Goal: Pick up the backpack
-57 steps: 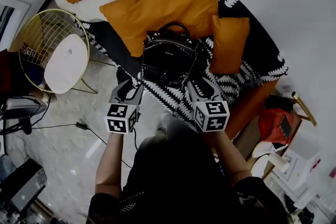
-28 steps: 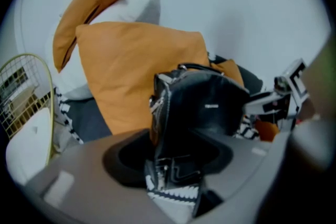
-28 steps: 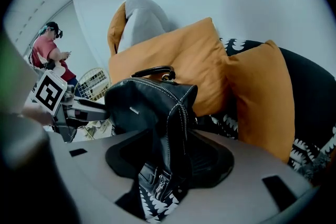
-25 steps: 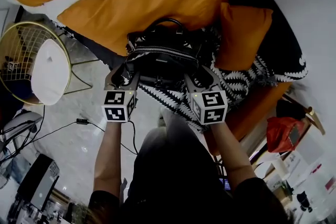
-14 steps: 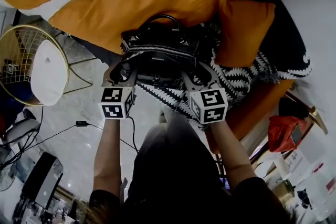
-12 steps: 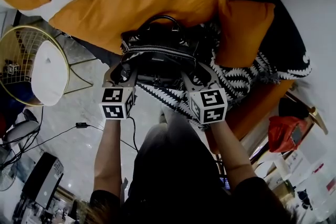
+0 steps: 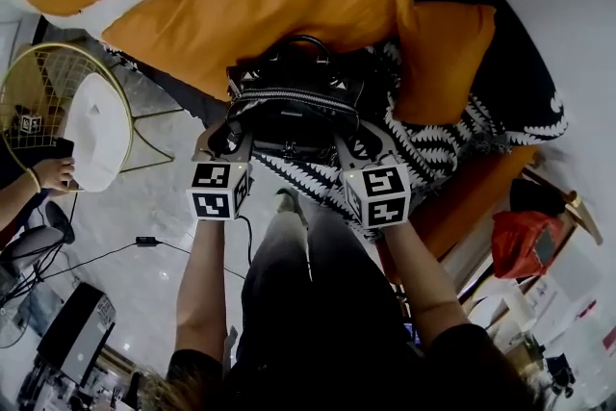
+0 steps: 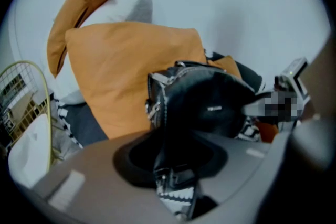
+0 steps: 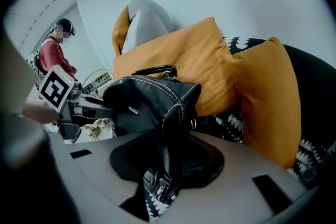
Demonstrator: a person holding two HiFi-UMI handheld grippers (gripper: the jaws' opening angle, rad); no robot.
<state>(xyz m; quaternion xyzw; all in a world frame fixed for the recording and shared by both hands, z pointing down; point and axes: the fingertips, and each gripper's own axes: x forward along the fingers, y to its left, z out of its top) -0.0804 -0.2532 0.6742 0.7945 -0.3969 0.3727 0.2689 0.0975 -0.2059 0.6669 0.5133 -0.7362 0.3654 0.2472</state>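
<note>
Grasp step: left gripper (image 7: 229, 138) and right gripper (image 7: 360, 140), fingers just closing, pinch the backpack (image 7: 298, 99) by its near corners. Next move: raise both together, evenly.

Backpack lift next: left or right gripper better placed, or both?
Both, no clear edge. Left gripper has the left side of the backpack between its jaws, right gripper the right side; both have just been closing on it. A one-sided lift would likely tip it.
</note>
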